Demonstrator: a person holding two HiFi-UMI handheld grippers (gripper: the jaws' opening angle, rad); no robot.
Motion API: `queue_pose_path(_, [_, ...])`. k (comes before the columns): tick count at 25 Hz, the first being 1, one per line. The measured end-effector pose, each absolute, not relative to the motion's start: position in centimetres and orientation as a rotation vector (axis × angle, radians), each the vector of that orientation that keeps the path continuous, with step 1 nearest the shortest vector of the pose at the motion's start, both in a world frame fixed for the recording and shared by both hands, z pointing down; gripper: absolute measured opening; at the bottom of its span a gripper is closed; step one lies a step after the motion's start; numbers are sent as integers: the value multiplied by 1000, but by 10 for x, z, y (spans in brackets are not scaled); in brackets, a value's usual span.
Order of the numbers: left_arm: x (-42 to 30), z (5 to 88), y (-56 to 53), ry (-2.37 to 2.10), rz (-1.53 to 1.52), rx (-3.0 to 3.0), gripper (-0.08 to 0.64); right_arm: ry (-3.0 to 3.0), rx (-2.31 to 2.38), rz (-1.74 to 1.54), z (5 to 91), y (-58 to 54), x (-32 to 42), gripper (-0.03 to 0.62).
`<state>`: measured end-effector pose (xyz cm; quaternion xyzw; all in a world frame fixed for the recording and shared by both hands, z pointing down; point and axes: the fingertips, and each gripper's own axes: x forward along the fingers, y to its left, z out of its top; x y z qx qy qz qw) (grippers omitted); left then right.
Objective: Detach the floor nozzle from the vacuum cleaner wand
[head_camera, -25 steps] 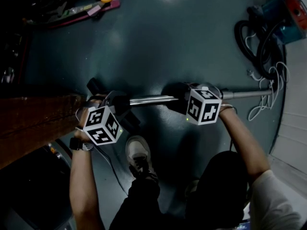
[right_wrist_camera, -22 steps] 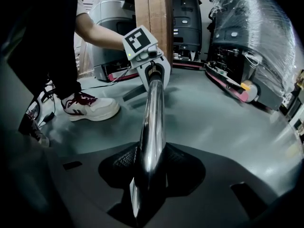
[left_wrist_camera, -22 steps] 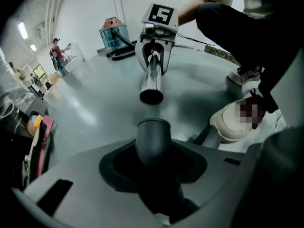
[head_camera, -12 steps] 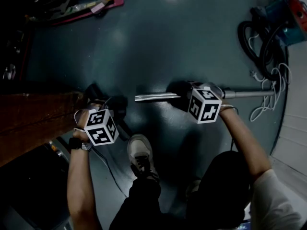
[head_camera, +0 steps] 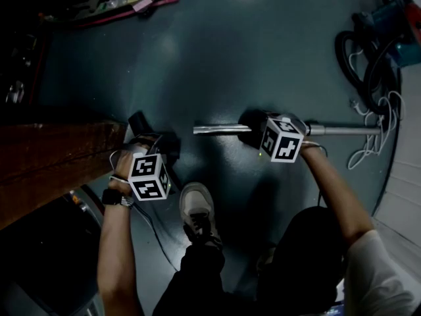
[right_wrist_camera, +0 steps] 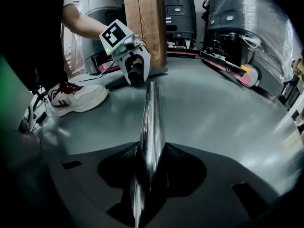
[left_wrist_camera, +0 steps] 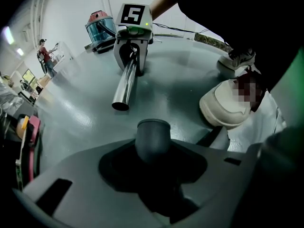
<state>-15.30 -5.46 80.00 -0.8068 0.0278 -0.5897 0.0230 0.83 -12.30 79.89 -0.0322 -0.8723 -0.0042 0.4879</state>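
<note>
Floor [head_camera: 263,58]: dark green, glossy.
Vacuum cleaner [head_camera: 393,20]: canister at far right, hose coiled beside it.
Wand [head_camera: 220,130]: chrome tube, clamped between the jaws of the right hand-held gripper [right_wrist_camera: 151,175], open end free.
Floor nozzle [left_wrist_camera: 153,137]: dark grey, detached, a clear gap from the wand end; neck clamped in the left hand-held gripper [left_wrist_camera: 153,172].

Gripper views face-to-face along wand [right_wrist_camera: 151,118]

I see a white lace-up sneaker [head_camera: 197,209] on the glossy dark teal floor [head_camera: 250,58], a brown wooden post [head_camera: 52,153] left of it, and, far off, possibly a pink-handled tool [head_camera: 141,4].
</note>
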Motion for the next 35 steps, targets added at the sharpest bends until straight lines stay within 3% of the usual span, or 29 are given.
queue_pose_path(10, [-149,805,-55,-2,-1813,-2537,183,-2201,-66,219,797,-117,8,201])
queue_pose_path(13, [-146,806,-52,-20,-1816,-2589,250,-2181,-36,192,796,-122,10,233])
queue_pose_path(16, [-144,806,-49,-10,-1803,-2615,270,-2175,-16,193,795,-124,15,249])
queue_pose_path(28, [-148,748,-81,498,-1422,-2938,279,-2282,164,179,756,-146,25,249])
queue_pose_path(32, [-157,705,-119,922,-1107,-2957,224,-2362,274,131,723,-163,17,239])
queue_pose_path(33, [-160,695,-128,1018,-1025,-2951,190,-2386,315,124,713,-168,15,220])
queue_pose_path(35, [-160,678,-139,1132,-899,-2942,131,-2426,418,90,693,-181,13,120])
